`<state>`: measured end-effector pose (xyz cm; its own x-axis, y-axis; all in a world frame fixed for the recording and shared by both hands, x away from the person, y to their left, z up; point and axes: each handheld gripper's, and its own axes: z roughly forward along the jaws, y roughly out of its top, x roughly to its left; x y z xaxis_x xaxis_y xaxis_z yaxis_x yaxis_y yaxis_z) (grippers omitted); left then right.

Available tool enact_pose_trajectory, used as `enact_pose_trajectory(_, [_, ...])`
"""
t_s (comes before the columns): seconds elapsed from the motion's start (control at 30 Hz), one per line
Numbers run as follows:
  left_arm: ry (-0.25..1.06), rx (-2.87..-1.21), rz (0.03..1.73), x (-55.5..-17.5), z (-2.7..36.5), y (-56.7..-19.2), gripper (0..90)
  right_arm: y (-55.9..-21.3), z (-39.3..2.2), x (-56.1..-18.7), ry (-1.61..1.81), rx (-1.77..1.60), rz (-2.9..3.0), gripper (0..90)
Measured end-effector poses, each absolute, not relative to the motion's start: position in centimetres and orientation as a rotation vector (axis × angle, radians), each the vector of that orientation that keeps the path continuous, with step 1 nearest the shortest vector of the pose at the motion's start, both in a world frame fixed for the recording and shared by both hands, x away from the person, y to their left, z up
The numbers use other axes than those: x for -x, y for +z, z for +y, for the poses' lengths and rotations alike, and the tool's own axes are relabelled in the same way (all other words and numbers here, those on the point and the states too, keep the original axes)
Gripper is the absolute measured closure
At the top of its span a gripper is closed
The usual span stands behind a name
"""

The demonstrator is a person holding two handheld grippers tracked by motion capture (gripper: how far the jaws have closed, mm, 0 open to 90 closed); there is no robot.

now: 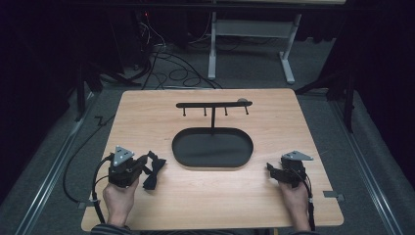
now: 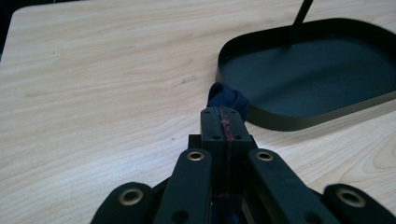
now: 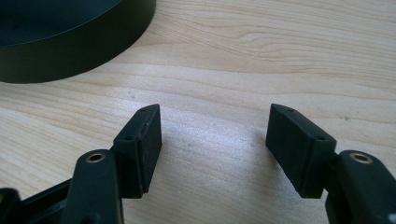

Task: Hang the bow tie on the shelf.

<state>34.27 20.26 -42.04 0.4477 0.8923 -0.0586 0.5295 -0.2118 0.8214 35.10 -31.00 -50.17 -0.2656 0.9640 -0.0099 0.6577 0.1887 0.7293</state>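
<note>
light wooden table [image 1: 205,196]: bears all items.
black oval metal tray [image 1: 212,148]: mid-table; a thin upright post rises from its far side, carrying a black crossbar with small hooks [image 1: 214,104].
left gripper [image 1: 147,164]: near-left of the tray, jaws pressed together, pinching a dark navy cloth strip [image 2: 227,98] whose bunched end pokes out just beside the tray rim.
right gripper [image 3: 215,133]: near-right of the tray, jaws spread apart over bare wood, holding nothing.

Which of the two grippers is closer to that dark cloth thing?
Left. The left gripper has its jaws shut on the dark cloth; the right gripper rests across the table, beyond the tray.
</note>
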Motion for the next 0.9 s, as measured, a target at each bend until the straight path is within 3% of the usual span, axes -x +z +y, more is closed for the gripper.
enact_pose_trajectory(0.9, [0.497,-1.848,1.041,-34.2,18.7,-38.2,90.0,-50.2,-31.0,-35.1,0.857,-1.514,2.000,37.5])
